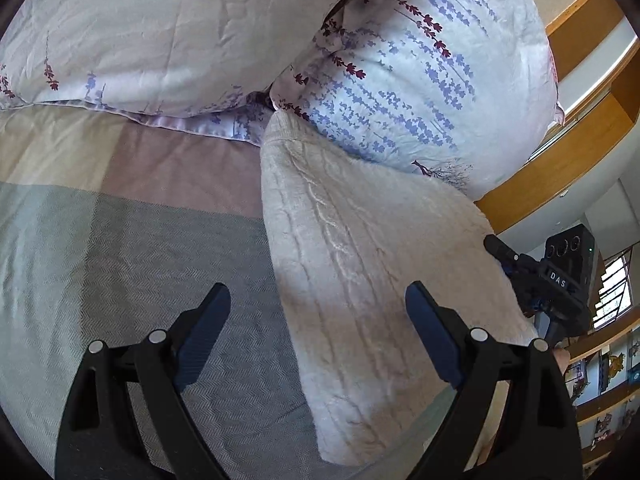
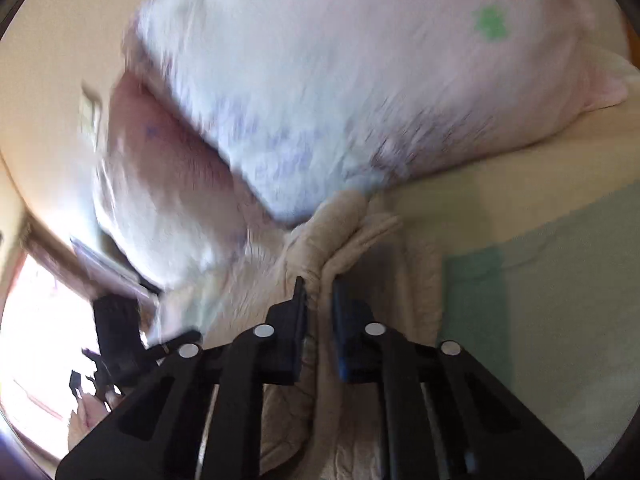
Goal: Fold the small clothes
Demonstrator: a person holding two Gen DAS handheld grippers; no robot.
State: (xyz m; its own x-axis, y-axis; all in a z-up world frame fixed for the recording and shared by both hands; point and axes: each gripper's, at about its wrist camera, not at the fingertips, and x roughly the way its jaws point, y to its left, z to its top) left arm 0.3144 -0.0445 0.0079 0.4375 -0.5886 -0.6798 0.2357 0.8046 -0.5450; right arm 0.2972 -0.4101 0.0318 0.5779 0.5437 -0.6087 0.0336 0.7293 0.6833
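A cream cable-knit garment (image 1: 360, 280) hangs stretched above the bed, from near the pillows down to the lower right. My left gripper (image 1: 320, 332) is open and empty, its fingers on either side of the cloth's left edge without gripping it. My right gripper (image 2: 318, 292) is shut on a bunched fold of the same cream garment (image 2: 344, 224); it also shows in the left wrist view (image 1: 504, 252) at the cloth's right edge. The right wrist view is motion-blurred.
The bed has a striped grey, mauve and beige cover (image 1: 140, 240). Two lilac floral pillows (image 1: 420, 72) lie at its head. A wooden headboard and shelf (image 1: 560, 168) stand to the right. The left gripper's body (image 2: 120, 328) shows at lower left.
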